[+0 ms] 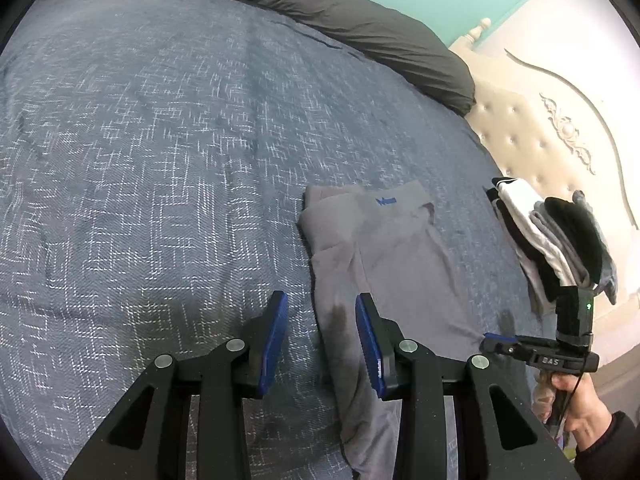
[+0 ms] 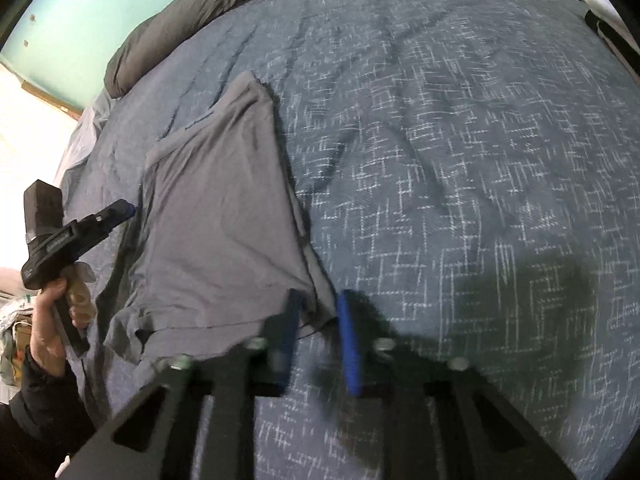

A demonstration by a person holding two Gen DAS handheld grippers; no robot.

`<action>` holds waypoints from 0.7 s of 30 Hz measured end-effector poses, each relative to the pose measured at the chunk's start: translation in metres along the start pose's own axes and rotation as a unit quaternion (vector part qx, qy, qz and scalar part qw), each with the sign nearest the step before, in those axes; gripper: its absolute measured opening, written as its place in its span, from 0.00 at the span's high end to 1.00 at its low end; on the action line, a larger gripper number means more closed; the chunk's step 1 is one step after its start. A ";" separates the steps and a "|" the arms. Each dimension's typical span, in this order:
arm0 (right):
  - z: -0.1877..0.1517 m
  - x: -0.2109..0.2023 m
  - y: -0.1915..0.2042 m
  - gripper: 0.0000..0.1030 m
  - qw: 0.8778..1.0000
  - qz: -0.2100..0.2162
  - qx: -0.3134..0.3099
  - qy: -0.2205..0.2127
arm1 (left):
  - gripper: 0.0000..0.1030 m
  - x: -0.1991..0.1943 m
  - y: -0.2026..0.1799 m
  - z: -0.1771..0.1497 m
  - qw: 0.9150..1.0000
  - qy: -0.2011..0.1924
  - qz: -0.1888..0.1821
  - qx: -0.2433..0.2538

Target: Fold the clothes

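- Bed (image 1: 160, 160) with a blue bedspread patterned in white hatching fills the ground under and ahead of both grippers.
- Dark grey duvet (image 1: 360, 20) lies bunched along the far edge of the bed, well ahead of the left gripper.
- Cream tufted headboard (image 1: 540, 140) stands ahead and to the right of the left gripper.
- Grey shirt (image 1: 380, 248) lies flat on the bed, partly folded, its collar with a small blue label at the far end; it runs from just ahead of the left gripper back under that gripper's right finger.
- Stack of folded clothes (image 1: 560, 240) in black, white and grey sits to the right of the shirt, near the headboard.
- Left gripper (image 1: 322, 340) hovers over the shirt's left edge, its blue-padded jaws wide apart and holding nothing.
- Right gripper (image 2: 320, 340), blurred in its own view, sits at the shirt's near corner with jaws apart; the cloth's corner lies between its fingers, but I cannot tell whether they touch it.
- Seen from the left wrist, the right gripper is held by a hand (image 1: 576, 396) beside the shirt's right edge.
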State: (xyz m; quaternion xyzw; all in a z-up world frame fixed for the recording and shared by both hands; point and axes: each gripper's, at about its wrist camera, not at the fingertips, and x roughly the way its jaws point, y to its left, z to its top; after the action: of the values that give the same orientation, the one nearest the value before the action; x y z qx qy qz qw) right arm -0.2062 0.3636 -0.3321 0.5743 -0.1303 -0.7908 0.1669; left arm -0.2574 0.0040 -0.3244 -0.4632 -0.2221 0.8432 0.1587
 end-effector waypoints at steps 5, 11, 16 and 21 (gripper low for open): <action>-0.001 0.000 0.001 0.97 1.000 -0.005 -0.006 0.003 | 0.63 0.001 0.002 0.001 1.000 -0.001 0.002 -0.004; -0.002 0.000 -0.006 0.97 1.000 0.006 0.016 0.001 | 0.63 -0.001 0.006 0.002 1.000 -0.007 0.008 -0.015; 0.002 -0.007 -0.007 0.96 0.999 0.036 0.032 -0.007 | 0.63 -0.001 0.009 0.002 1.000 -0.006 0.008 -0.017; 0.019 -0.019 -0.004 0.87 0.999 0.026 0.029 -0.022 | 0.63 0.000 0.012 0.004 1.000 -0.004 0.004 -0.024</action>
State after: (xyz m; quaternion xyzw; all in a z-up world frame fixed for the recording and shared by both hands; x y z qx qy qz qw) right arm -0.2190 0.3756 -0.3117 0.5576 -0.1715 -0.7947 0.1674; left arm -0.2617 -0.0072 -0.3290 -0.4646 -0.2407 0.8401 0.1430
